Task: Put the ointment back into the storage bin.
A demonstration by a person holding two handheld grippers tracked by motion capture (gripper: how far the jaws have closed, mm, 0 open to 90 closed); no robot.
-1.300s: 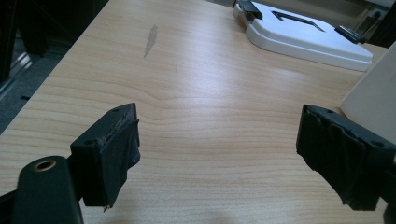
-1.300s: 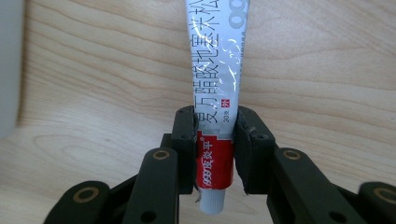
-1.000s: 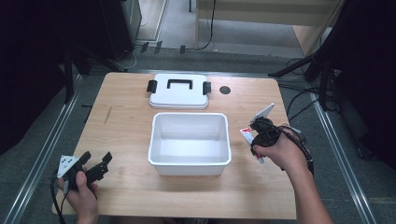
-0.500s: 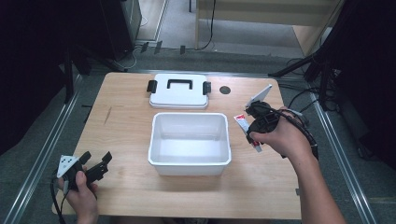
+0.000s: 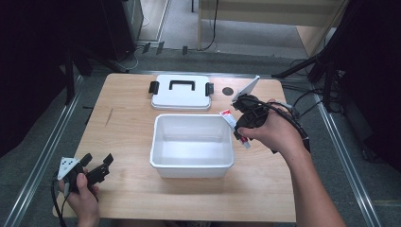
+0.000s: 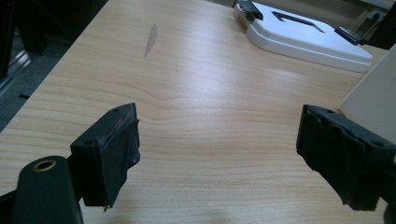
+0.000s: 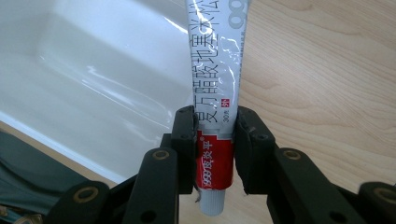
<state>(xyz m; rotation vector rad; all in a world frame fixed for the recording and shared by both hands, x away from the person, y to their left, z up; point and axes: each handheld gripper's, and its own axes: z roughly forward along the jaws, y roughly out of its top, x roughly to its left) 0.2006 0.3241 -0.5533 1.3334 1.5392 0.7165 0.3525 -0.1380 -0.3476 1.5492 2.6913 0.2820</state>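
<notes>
Item: tube point(image 7: 215, 93), red and white, clamped near its cap end in my right gripper point(image 7: 215, 148), held at the right rim of the white tub point(image 5: 191, 144). My left gripper point(image 6: 219, 140) rested wide open, empty. Risk judged: tube could snag the rim and fall outside.

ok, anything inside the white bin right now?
Nothing visible inside the white bin: its floor looks bare in the high view. The tube is clamped in the right gripper at the bin's right rim. The near wall's inner face is hidden.
</notes>
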